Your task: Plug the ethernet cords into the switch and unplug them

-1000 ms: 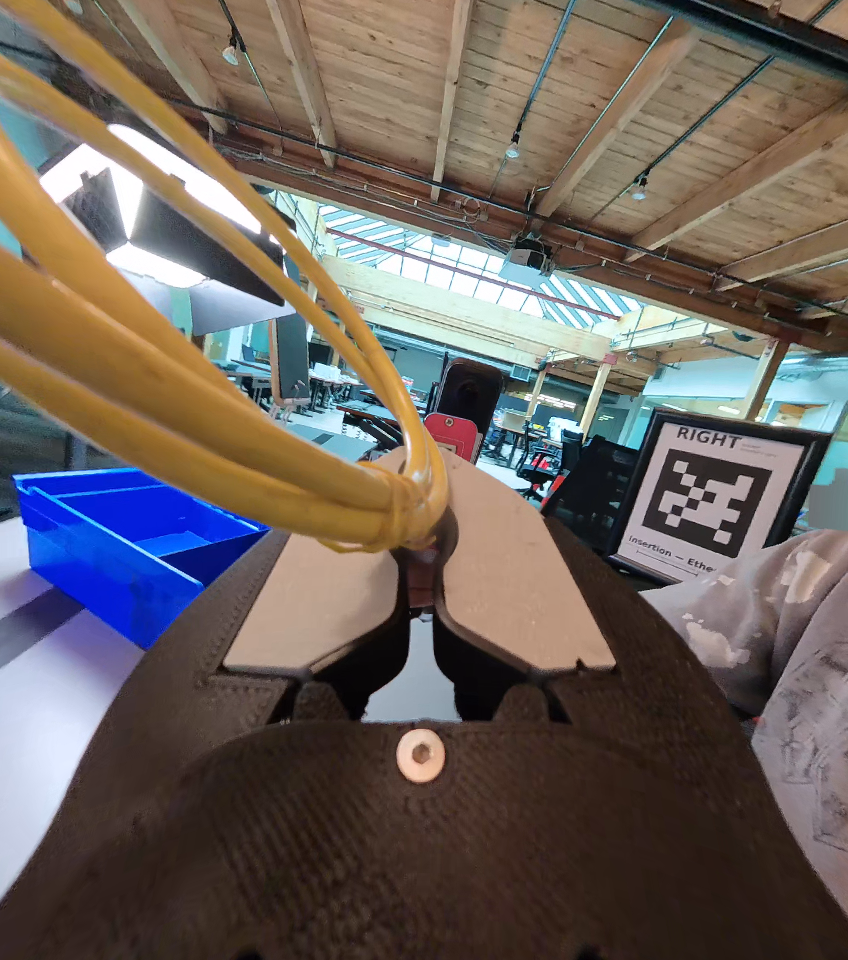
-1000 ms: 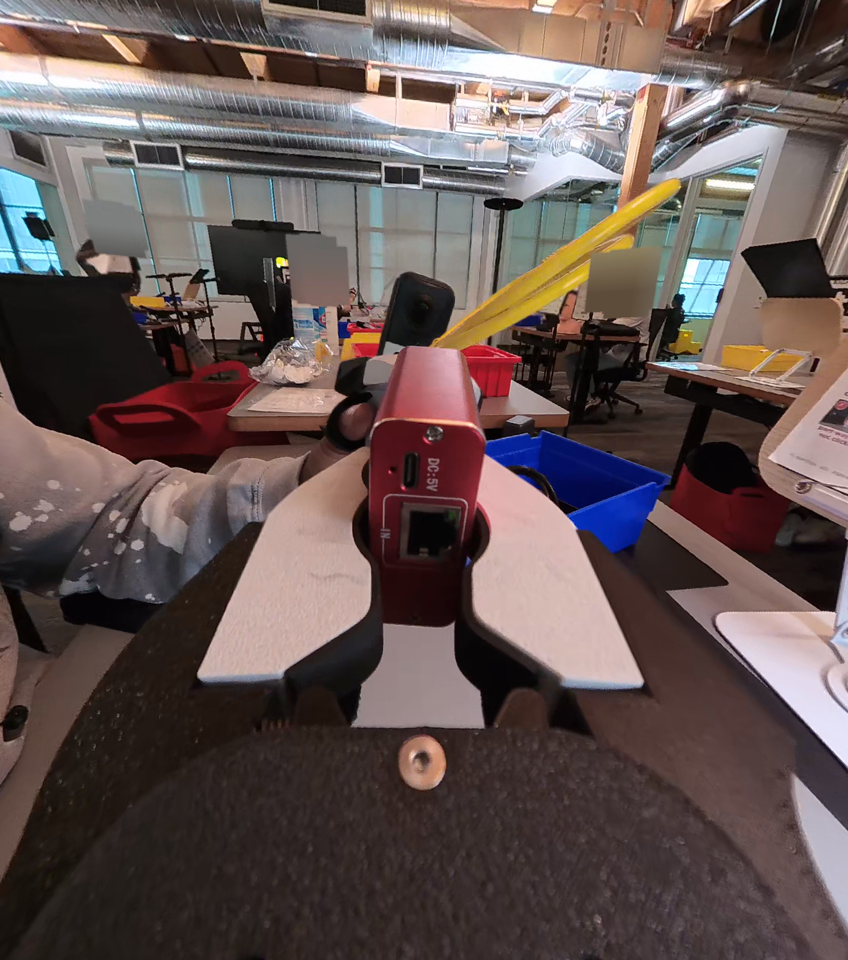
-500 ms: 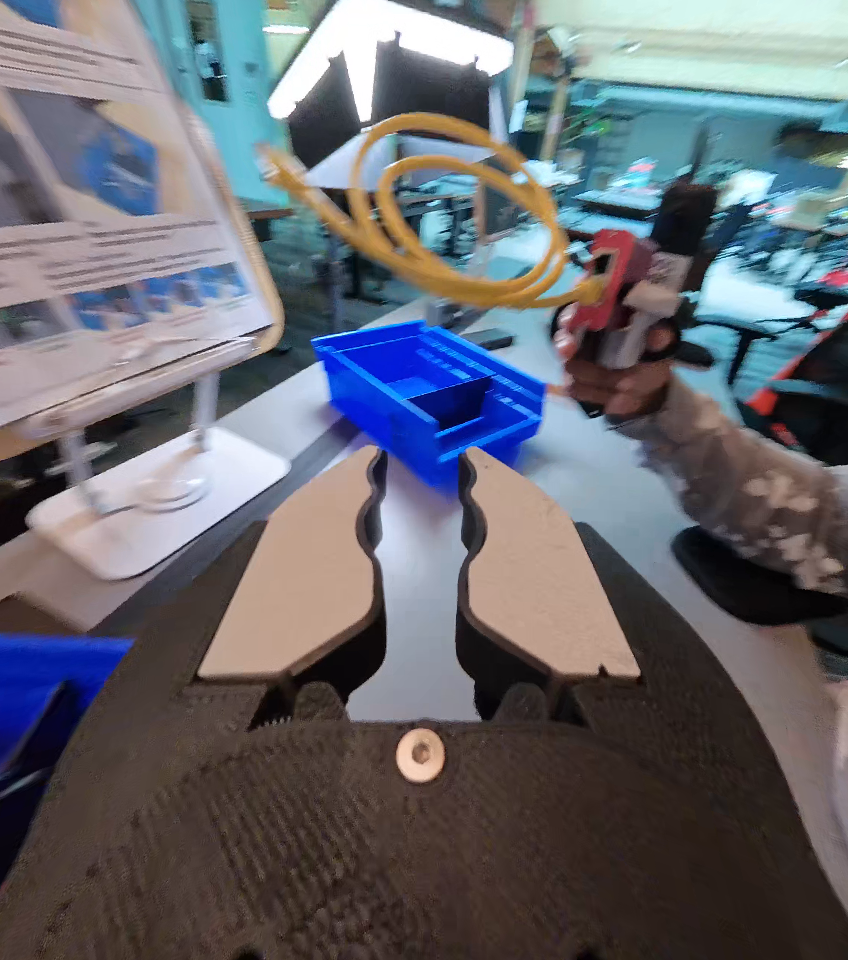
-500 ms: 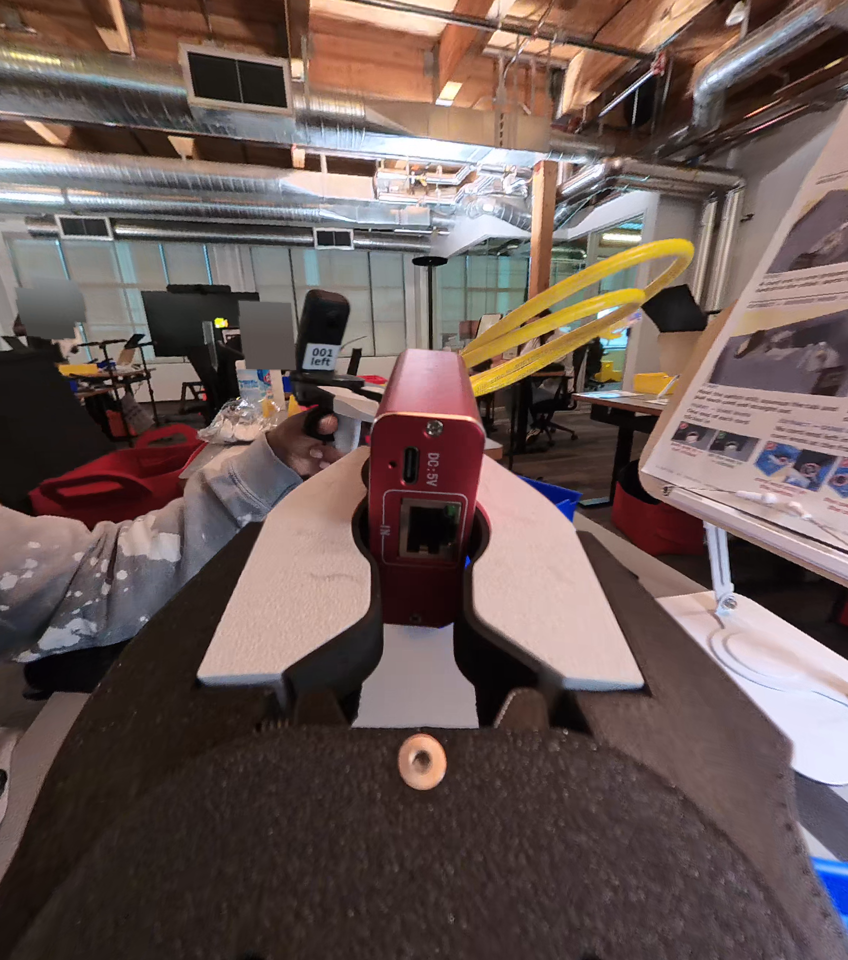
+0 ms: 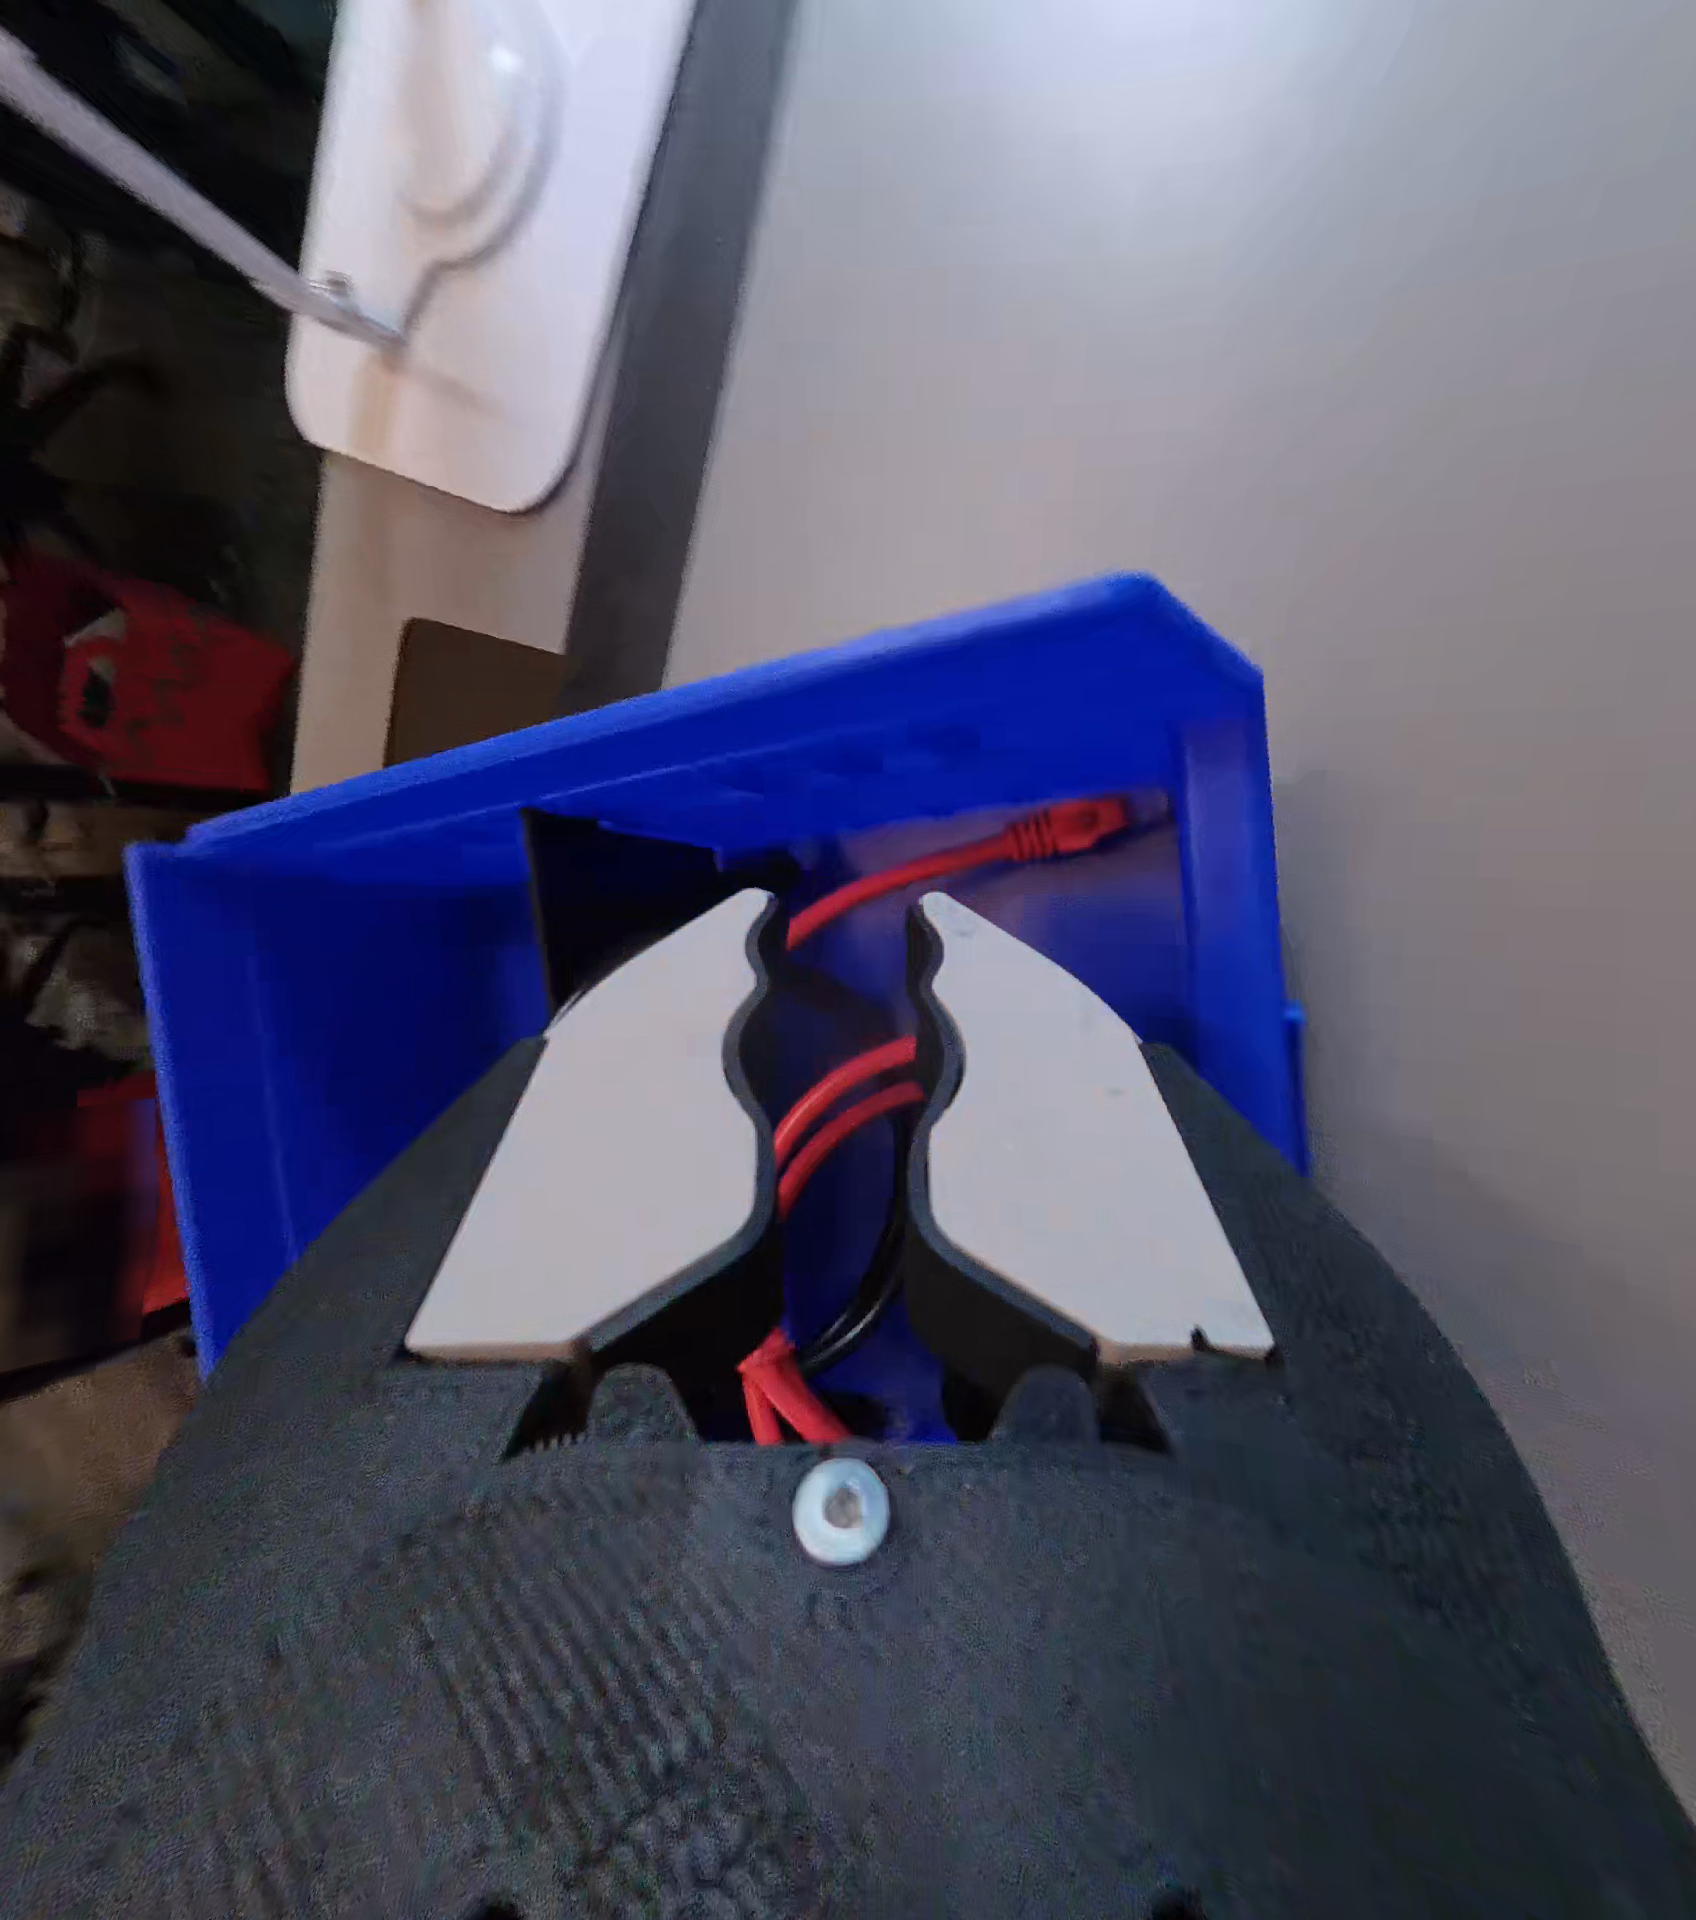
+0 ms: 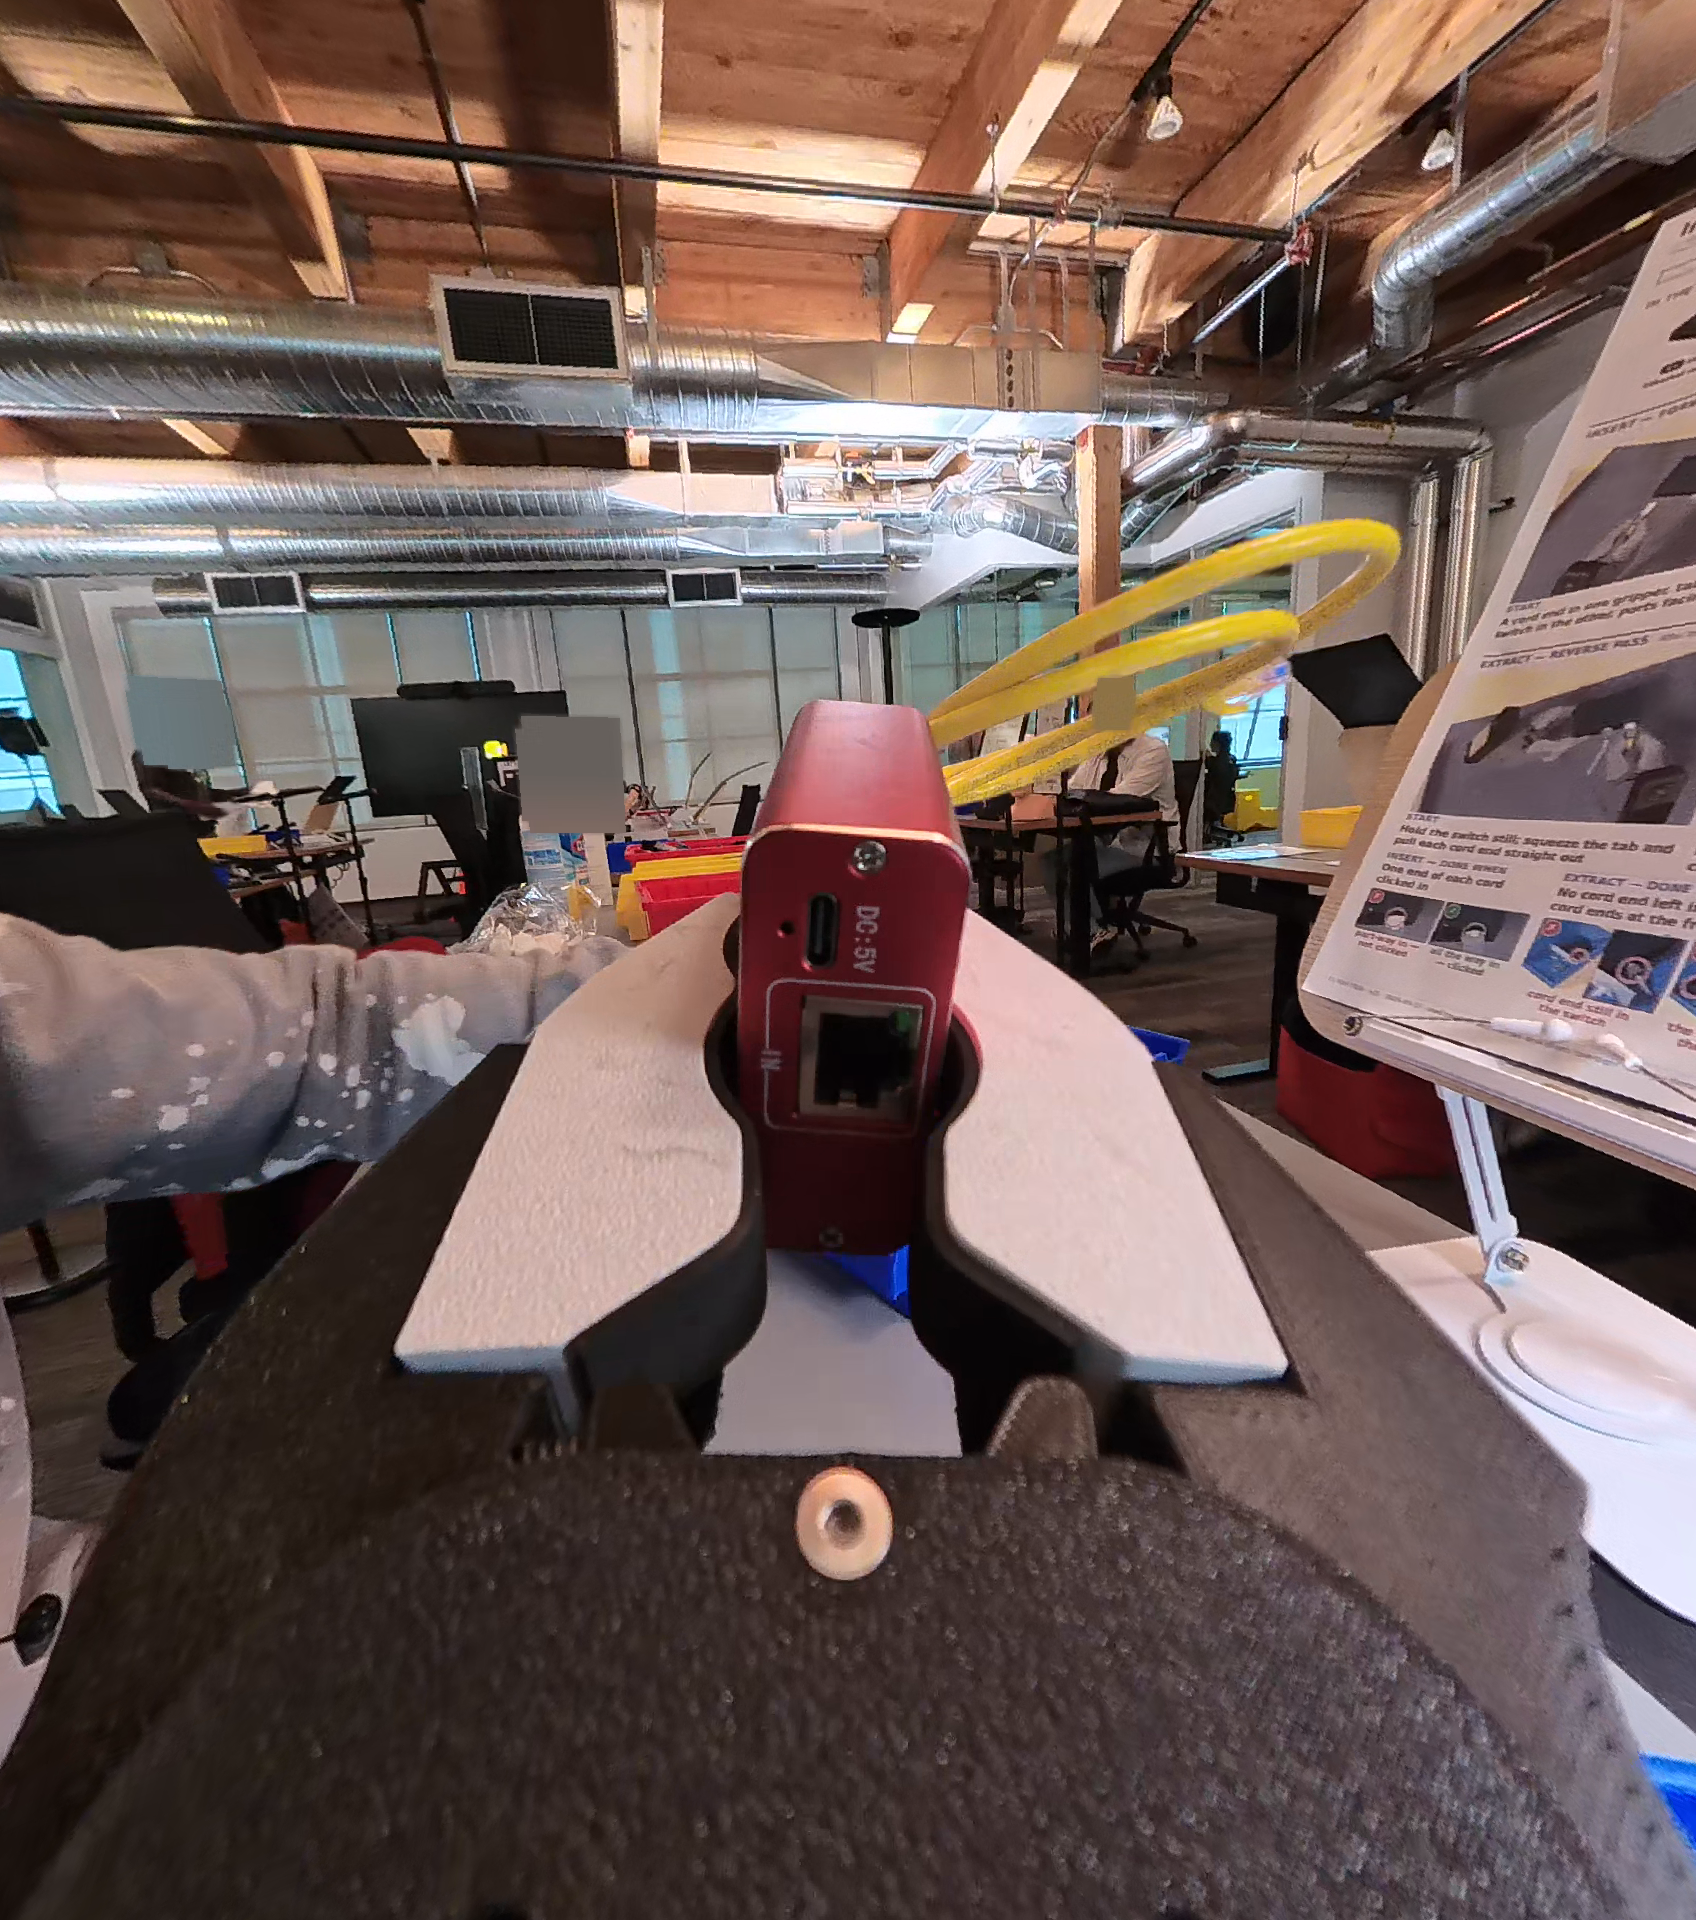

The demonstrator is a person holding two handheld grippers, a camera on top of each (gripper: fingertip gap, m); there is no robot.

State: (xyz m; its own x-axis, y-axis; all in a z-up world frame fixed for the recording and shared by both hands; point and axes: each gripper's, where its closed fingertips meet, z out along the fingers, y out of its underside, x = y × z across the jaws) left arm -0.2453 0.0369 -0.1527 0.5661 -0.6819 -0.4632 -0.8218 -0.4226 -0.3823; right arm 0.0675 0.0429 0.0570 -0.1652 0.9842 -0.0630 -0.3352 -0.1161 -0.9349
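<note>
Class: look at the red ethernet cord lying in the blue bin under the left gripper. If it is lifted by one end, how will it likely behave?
The red ethernet cord lies in loose curves in the blue bin, so it will probably sag and trail rather than stay straight. It looks thin, so likely light. Its plug looks rigid, probably the firmer place for the open left gripper to grasp.

Both grippers, the left gripper (image 5: pixel 842 925) and the right gripper (image 6: pixel 844 1039), have coarse black bodies, pale grey finger (image 6: pixel 605 1153) plates and a silver screw (image 6: pixel 844 1523). A grey sleeve (image 6: pixel 179 1049) shows white speckles.
</note>
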